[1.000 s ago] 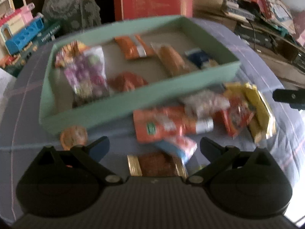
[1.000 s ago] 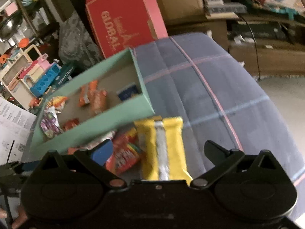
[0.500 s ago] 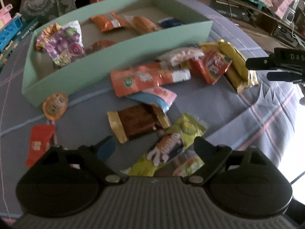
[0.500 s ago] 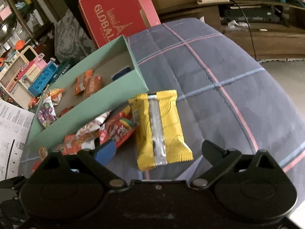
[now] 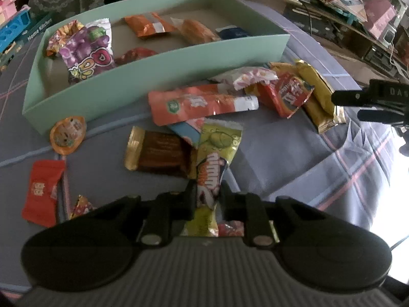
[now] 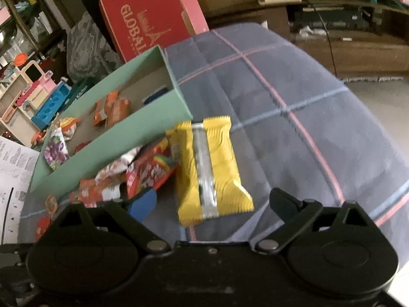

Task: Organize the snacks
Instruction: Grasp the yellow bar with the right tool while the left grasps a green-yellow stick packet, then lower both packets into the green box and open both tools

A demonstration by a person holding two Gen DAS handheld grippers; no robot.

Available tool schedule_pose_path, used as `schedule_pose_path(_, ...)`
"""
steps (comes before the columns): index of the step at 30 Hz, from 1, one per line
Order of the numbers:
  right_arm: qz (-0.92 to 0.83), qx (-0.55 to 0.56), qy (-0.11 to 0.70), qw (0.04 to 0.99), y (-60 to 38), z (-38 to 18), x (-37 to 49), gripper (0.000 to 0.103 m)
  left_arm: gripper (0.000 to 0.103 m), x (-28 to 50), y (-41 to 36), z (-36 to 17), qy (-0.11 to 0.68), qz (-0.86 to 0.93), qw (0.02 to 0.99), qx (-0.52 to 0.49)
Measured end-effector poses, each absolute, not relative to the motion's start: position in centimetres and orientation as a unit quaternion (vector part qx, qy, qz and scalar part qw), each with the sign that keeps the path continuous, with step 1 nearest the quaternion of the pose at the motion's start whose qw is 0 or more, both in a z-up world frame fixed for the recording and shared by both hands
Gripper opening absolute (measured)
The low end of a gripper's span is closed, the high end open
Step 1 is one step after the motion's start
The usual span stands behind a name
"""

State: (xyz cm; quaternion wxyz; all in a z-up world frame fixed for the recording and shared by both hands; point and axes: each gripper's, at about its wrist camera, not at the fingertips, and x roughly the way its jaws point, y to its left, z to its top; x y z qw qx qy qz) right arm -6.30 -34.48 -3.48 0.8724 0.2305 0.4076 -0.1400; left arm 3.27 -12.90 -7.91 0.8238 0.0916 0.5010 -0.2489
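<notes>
**Ana:** Foil, thin and crinkly, is what the left gripper (image 5: 206, 194) has between its jaws in the left wrist view: the green packet (image 5: 217, 151). The jaws have just been closing and now pinch its near end, with most of it sticking out ahead of the tips.

**Ben:** How do you think it handles?

**Ana:** Light and floppy, I'd say. Held by one end, the far end will likely droop, and slick film can slide out of the pads. A hold nearer the middle seems safer to me. Its far end lies on the brown bar (image 5: 158, 152), just left of the jaws, so that may drag along.

**Ben:** And the box (image 5: 158, 76)?

**Ana:** Well ahead of the jaws, past the orange pouch (image 5: 202, 105), with several snacks already inside.

**Ben:** Right wrist view?

**Ana:** The right gripper (image 6: 212, 202) has its jaws spread wide, nothing pinched. The yellow pack (image 6: 209, 168) lies flat on the checked cloth (image 6: 294, 102), just ahead and between the tips, seam side up.

**Ben:** Its handling?

**Ana:** Puffy, I judge, so soft and probably crushable inside. I'd take it across its narrow width, gently. The box (image 6: 143, 130) sits ahead and left of those jaws, touching the pack's far corner or nearly; I can't tell which.
</notes>
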Motion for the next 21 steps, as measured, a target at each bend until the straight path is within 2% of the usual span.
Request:
schedule_pose_path(3,-0.136,0.215,0.408,0.877,-34.7,-3.4,-5.3,0.09,0.018,3.5,-12.7,-8.0,0.503,-0.251,0.823,0.081)
schedule_pose_path(5,-0.131,0.208,0.412,0.877,-34.8,-3.6,-4.5,0.082,0.018,3.6,-12.6,-8.0,0.503,-0.254,0.823,0.077)
schedule_pose_path(10,-0.123,0.21,0.419,0.875,-35.1,-4.7,-2.4,0.074,0.018,3.5,-12.4,-8.1,0.502,-0.259,0.822,0.075)
schedule_pose_path(12,-0.121,0.212,0.421,0.874,-35.1,-5.2,-2.0,0.066,0.018,3.6,-12.5,-8.1,0.502,-0.26,0.822,0.075)
schedule_pose_path(14,-0.12,0.196,0.419,0.879,-34.4,-5.3,-1.9,0.05,0.018,3.6,-12.7,-8.1,0.5,-0.261,0.822,0.078)
schedule_pose_path(17,-0.119,0.185,0.422,0.88,-33.6,-4.9,-2.1,0.049,0.013,3.2,-13.0,-8.0,0.493,-0.265,0.825,0.082)
schedule_pose_path(21,-0.119,0.189,0.42,0.88,-33.5,-4.4,-3.0,0.048,0.012,2.5,-13.2,-7.0,0.481,-0.28,0.827,0.075)
